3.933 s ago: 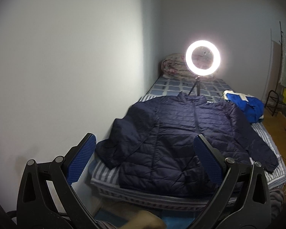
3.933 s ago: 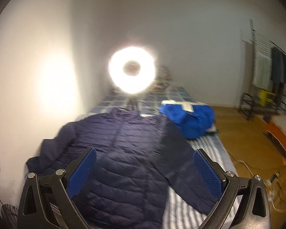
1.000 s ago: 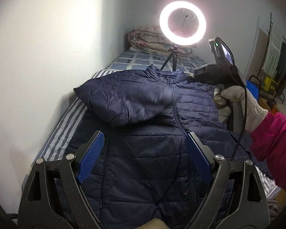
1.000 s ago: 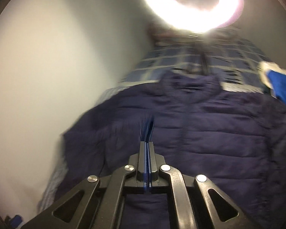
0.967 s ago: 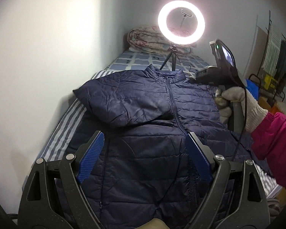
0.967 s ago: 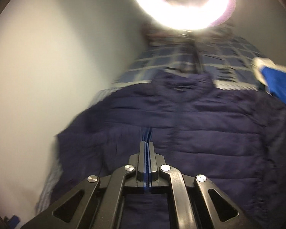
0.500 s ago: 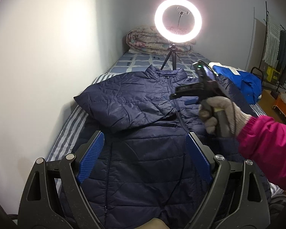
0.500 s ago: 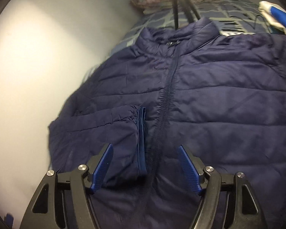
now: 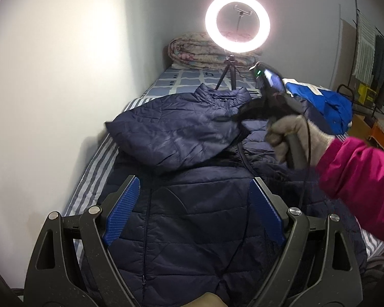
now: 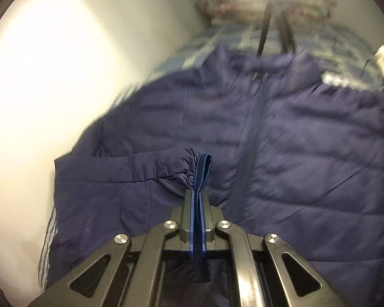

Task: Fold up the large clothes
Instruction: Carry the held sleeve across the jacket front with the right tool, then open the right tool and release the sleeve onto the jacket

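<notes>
From the left wrist, the left gripper (image 9: 193,212) hangs with its jaws wide apart and nothing between them, poised above the lower front of a navy quilted jacket (image 9: 192,243) that lies zipped and face-up on a striped bed (image 9: 94,174), apparently waiting its turn while the other hand works. One sleeve (image 9: 174,138) is already laid across the chest, and a gloved right hand (image 9: 289,138) in a pink sleeve steers the right gripper (image 9: 243,113) to its end, near the zip. A ring light (image 9: 237,23) on a tripod glares from the far end of the bed; a blue garment (image 9: 327,102) lies beside the collar. From the right wrist, the right gripper (image 10: 197,204) is clamped on the sleeve's ribbed cuff (image 10: 202,171), which bunches upward, a hold that seems meant to reposition the sleeve. Half a second earlier these jaws stood apart around the flat cuff; they have just closed on it.
</notes>
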Demonstrator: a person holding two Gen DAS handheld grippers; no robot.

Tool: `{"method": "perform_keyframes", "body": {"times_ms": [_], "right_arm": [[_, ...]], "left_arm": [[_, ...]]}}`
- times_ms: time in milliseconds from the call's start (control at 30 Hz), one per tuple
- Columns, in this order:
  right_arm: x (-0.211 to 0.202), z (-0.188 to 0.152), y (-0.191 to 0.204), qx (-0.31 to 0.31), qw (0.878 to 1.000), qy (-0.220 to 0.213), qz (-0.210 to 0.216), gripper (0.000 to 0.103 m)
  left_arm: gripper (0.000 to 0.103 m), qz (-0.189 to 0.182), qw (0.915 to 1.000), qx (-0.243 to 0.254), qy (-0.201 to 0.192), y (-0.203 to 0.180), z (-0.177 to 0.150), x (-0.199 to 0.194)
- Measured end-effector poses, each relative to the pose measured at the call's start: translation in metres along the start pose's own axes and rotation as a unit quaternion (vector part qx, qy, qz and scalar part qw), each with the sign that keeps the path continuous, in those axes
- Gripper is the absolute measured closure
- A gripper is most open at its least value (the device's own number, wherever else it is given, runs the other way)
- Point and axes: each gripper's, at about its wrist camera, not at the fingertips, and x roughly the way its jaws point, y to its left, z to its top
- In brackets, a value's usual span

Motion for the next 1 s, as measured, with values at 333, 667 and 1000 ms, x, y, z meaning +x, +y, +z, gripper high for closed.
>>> {"method": "perform_keyframes", "body": {"times_ms": [333,667,1000], "right_arm": [[-0.056,-0.002,-0.078,0.053,0.988,-0.066,-0.131,0.102],[-0.036,-0.020,-0.120,0.097,0.977,-0.025,-0.188,0.102],[-0.053,-0.018,-0.117,0.073,0.975,-0.024,-0.208,0.060]], "left_arm": [[0.014,0.009,0.9994,0.028,-0.017,-0.009,-0.001,-0.010],[0.014,0.012,0.9996,0.024,-0.011,-0.008,0.000,-0.007],[0.014,0.013,0.9996,0.017,-0.017,-0.010,0.004,-0.014]]}}
